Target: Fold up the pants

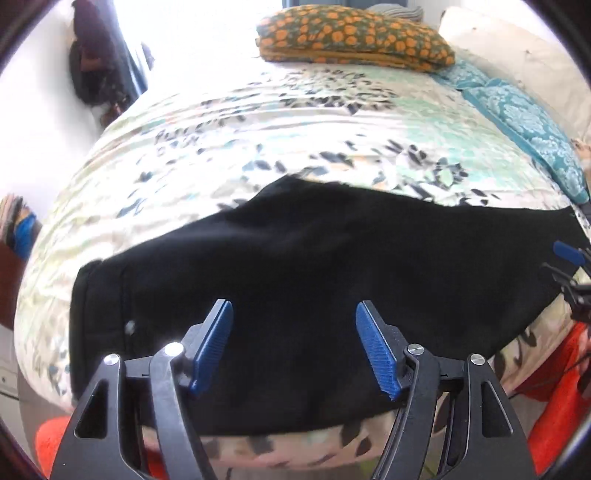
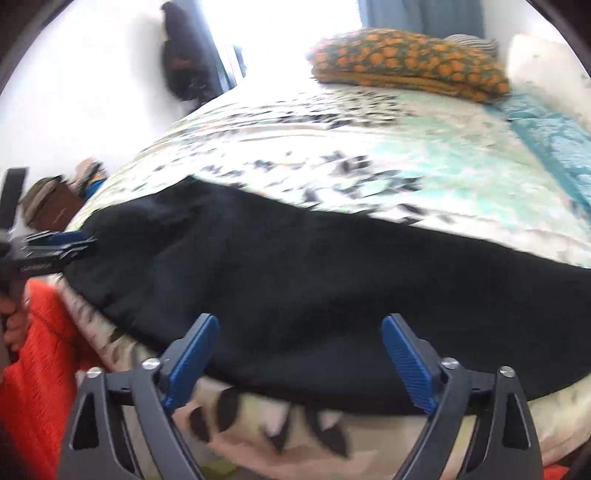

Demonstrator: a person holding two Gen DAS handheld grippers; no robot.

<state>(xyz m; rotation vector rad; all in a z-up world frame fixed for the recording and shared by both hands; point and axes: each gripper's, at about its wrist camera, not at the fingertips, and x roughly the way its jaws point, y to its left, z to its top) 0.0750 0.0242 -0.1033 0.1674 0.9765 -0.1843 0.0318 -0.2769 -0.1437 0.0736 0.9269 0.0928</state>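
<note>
Black pants [image 1: 314, 280] lie spread flat on a floral bedspread [image 1: 258, 140], near the front edge of the bed; they also show in the right wrist view [image 2: 314, 266]. My left gripper [image 1: 294, 314] is open and empty, hovering over the near part of the pants. My right gripper [image 2: 300, 326] is open and empty, over the pants' near edge. The right gripper shows at the right edge of the left wrist view [image 1: 570, 266]. The left gripper shows at the left edge of the right wrist view [image 2: 55, 247].
An orange-and-green patterned pillow [image 1: 354, 35] lies at the head of the bed, with a teal patterned blanket [image 1: 524, 122] and a white pillow [image 1: 517, 48] to its right. The person's red-orange clothing [image 2: 37, 350] is at the bed's front edge. Dark objects [image 1: 99, 66] stand by the far wall.
</note>
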